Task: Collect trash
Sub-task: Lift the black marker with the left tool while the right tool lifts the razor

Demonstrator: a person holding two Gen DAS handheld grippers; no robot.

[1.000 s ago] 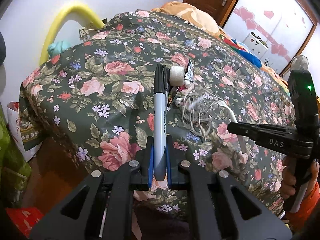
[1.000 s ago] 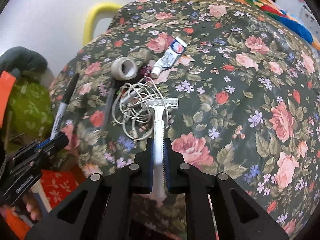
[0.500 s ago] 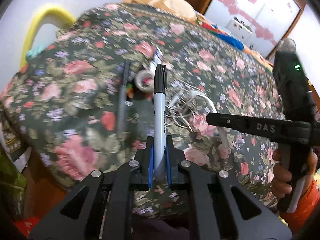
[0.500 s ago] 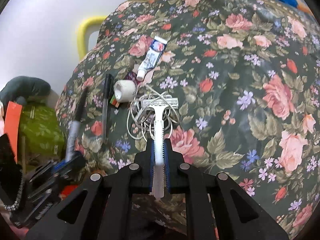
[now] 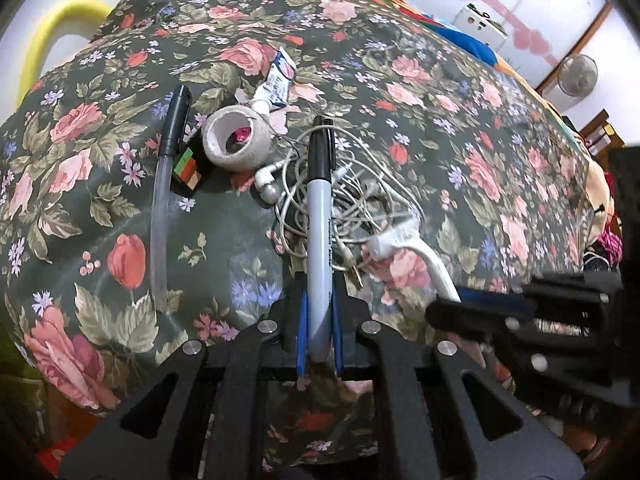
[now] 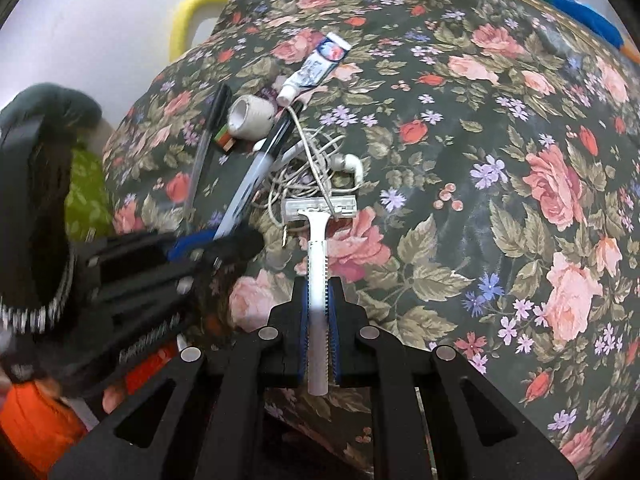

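Observation:
My left gripper is shut on a grey marker with a black cap, held over the bed's near edge. My right gripper is shut on a white disposable razor; it also shows in the left wrist view. On the floral bedspread lie a tangle of white earphone cable, a white tape roll, a clear pen with a black cap, a toothpaste tube and a small colourful wrapper. The left gripper and marker show in the right wrist view.
A yellow curved bar stands against the white wall behind the bed's left end. A green bag sits low on the left beside the bed. Orange and blue bedding lies at the far right.
Both grippers have moved forward and closer to the pile on the bed, which now looks larger. Each keeps its hold on its object.

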